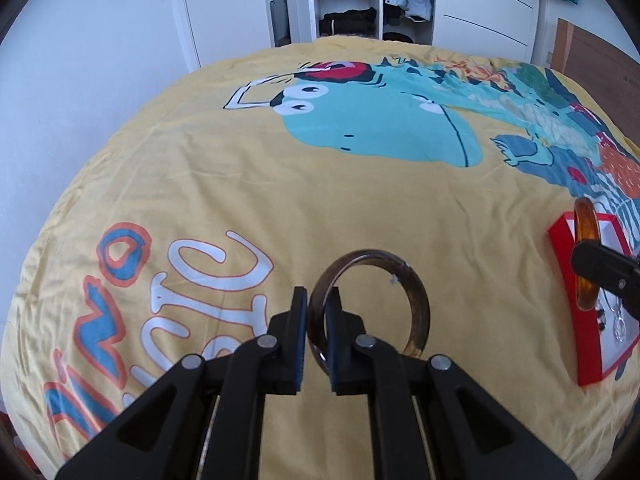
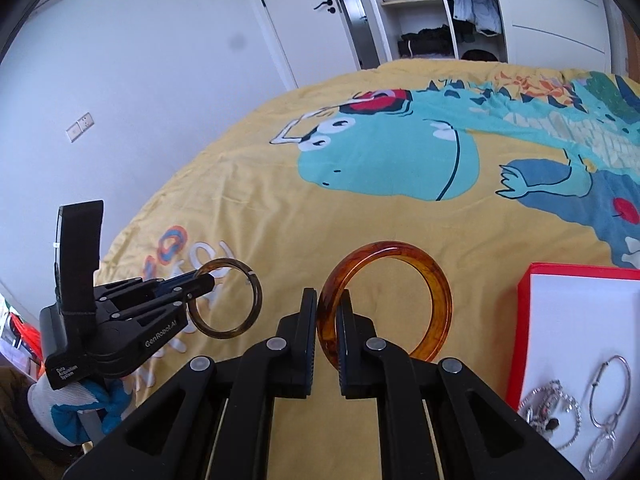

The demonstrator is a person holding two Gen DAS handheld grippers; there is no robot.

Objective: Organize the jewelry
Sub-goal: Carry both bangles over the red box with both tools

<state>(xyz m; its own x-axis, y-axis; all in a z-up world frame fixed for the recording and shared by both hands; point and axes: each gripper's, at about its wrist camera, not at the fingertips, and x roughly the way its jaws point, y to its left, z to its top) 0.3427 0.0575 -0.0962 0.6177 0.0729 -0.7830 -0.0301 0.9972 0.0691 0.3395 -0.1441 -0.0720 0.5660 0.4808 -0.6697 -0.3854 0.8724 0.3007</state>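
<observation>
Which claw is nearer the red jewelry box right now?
Right. The right claw holds the amber bangle just beside the red box; the left claw is farther away over the bedspread.

Bed cover (image 1: 248,184): yellow, printed with a teal cartoon dinosaur, blue and orange patches, white letters edged in orange.
Left claw (image 1: 317,336): black, blue inner pads.
Dark bangle (image 1: 416,304): brown, mottled, partly see-through.
Right claw (image 2: 328,344): black.
Amber bangle (image 2: 436,280): orange-brown with darker swirls.
Box (image 2: 524,320): red outside, white inside.
Hoops and chains (image 2: 608,396): silver.
Glove (image 2: 60,408): white and blue.
</observation>
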